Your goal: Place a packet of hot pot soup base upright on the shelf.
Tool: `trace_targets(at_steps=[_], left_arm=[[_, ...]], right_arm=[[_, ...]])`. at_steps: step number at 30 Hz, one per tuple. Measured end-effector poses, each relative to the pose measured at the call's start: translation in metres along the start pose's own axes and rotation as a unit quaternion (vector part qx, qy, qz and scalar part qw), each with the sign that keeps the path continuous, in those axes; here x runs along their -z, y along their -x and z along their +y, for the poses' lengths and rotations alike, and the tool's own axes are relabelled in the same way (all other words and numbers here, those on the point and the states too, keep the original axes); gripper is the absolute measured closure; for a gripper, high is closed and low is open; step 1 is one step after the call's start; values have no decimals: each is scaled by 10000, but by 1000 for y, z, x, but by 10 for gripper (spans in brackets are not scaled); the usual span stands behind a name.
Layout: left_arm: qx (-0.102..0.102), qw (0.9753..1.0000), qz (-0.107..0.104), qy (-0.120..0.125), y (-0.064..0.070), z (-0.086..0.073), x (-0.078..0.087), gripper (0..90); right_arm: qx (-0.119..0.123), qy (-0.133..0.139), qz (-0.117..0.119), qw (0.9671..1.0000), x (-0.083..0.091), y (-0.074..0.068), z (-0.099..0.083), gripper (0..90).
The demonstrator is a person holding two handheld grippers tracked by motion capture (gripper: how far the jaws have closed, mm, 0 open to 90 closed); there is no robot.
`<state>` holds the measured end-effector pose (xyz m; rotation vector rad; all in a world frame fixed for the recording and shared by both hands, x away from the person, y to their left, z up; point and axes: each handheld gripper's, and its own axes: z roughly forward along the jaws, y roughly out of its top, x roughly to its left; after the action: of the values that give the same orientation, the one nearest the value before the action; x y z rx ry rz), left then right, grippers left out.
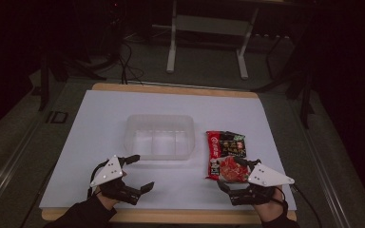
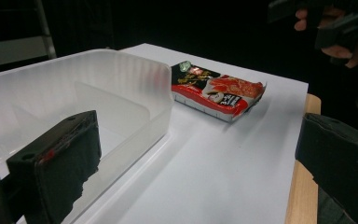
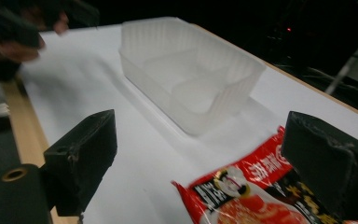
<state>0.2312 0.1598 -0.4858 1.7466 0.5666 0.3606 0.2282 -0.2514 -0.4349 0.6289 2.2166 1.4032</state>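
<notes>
With both sets of fingers spread wide, I see my right gripper (image 1: 234,176) at the noodle packet (image 1: 226,155); left gripper (image 1: 137,173) near the clear plastic bin (image 1: 158,136), holding nothing.

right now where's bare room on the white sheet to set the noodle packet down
Bare sheet lies left of the clear bin, and behind it. Crowded: the near right corner, where the noodle packet meets the right hand-held gripper.
</notes>
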Motion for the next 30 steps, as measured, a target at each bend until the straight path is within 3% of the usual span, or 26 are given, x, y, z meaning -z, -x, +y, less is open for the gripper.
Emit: trace_targets(at_steps=[6, 10, 14, 17, 25, 30], left_arm=[[-64, 10000, -5, -38, 2, 1, -2, 2], [-71, 10000, 9, -10, 3, 2, -1, 2], [-94, 9999, 90, -10, 3, 2, -1, 2], [-72, 9999, 109, 10, 3, 2, -1, 2], [-47, 9999, 108, 34, 3, 1, -2, 2], [-51, 9999, 97, 43, 3, 2, -2, 2]], right_arm=[[-87, 297, 26, 9995, 6, 5, 10, 104], [44, 426, -39, 9991, 11, 8, 18, 104], [106, 439, -252, 9987, 13, 12, 24, 105], [46, 461, -566, 9973, 14, 17, 29, 106], [-136, 607, -1203, 9908, 14, 33, 42, 107], [-196, 585, -1227, 9905, 10, 42, 48, 104]])
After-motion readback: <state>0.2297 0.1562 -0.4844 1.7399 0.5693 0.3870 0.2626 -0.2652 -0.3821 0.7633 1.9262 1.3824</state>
